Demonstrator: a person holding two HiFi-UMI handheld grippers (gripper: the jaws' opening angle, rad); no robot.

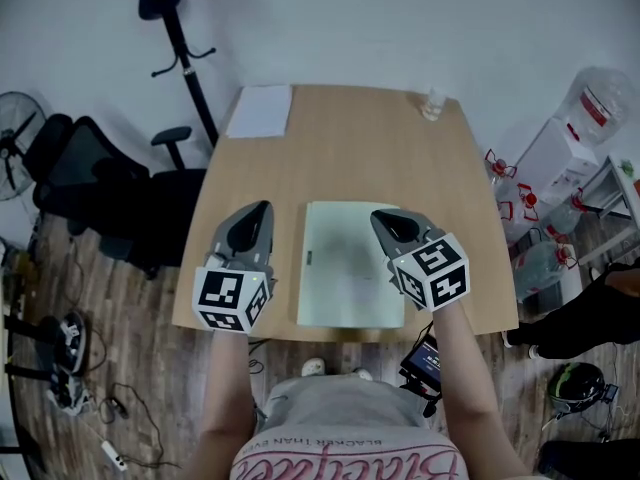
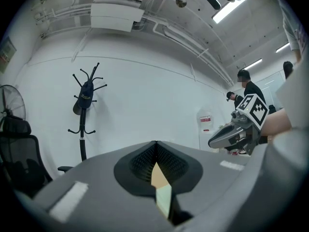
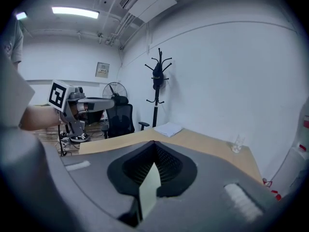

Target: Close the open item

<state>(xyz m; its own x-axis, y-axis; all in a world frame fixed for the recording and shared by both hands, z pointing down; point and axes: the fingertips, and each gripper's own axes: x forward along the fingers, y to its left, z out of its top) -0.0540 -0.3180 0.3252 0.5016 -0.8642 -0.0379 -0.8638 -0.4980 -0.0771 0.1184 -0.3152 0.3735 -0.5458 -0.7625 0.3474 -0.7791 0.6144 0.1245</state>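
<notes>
The folder is laid flat on the table, btwn the grippers. It looks shut already, so little seems left. Left gripper & right gripper are squeezed together, nothing held.

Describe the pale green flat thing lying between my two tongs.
The pale green item is a thin rectangle, like a folder or pad, lying flat on the wooden table near its front edge. A dark mark sits on its left edge. The left tongs hang beside it; the right tongs overlap its far right corner in the head view. No raised cover shows.
</notes>
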